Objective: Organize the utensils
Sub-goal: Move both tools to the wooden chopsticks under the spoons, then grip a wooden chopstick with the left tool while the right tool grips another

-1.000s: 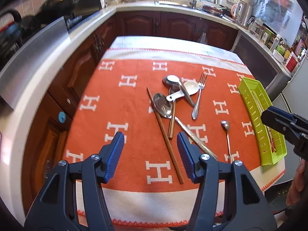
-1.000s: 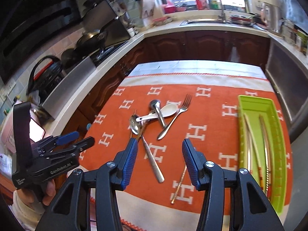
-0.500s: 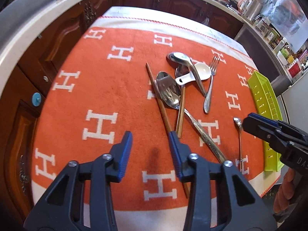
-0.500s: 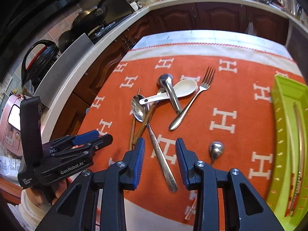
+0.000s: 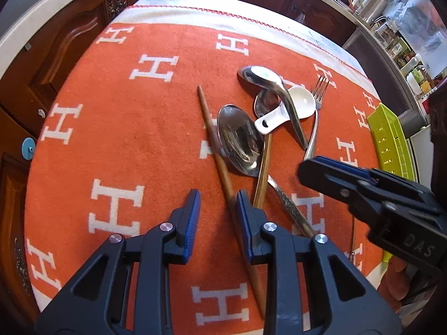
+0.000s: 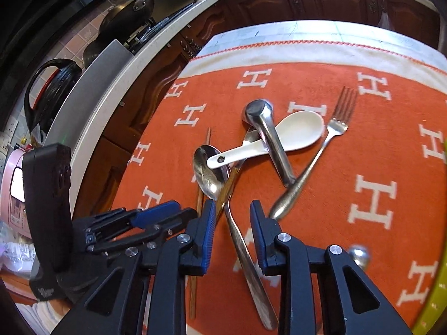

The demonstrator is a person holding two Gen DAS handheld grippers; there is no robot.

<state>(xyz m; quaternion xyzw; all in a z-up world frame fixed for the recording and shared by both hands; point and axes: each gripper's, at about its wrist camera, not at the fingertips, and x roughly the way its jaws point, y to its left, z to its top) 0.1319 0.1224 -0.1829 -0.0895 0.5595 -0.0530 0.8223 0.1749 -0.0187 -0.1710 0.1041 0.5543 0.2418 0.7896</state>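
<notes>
Utensils lie heaped on the orange cloth [image 5: 145, 139]. My left gripper [image 5: 218, 212] hangs low over a brown chopstick [image 5: 215, 145], which runs just inside its right finger; the jaws are closing and the pads are not pressing on it. My right gripper [image 6: 233, 220] straddles the handle of a large steel spoon [image 6: 208, 173], jaws closing, pads apart from it. A second chopstick [image 6: 226, 192] crosses beneath that spoon. Behind lie a white ceramic spoon [image 6: 296, 131], a fork [image 6: 329, 136] and a short steel spoon [image 6: 268, 131].
A green tray [image 5: 391, 139] stands at the cloth's right edge. A small spoon [image 6: 359, 254] lies blurred near the right gripper. Dark wooden cabinets [image 5: 69, 42] and a counter with pans [image 6: 128, 14] ring the table. The two grippers sit close side by side.
Both grippers have come down and forward toward the utensil pile, tilting further downward. The jaws of each have narrowed markedly. The utensils have not moved.
</notes>
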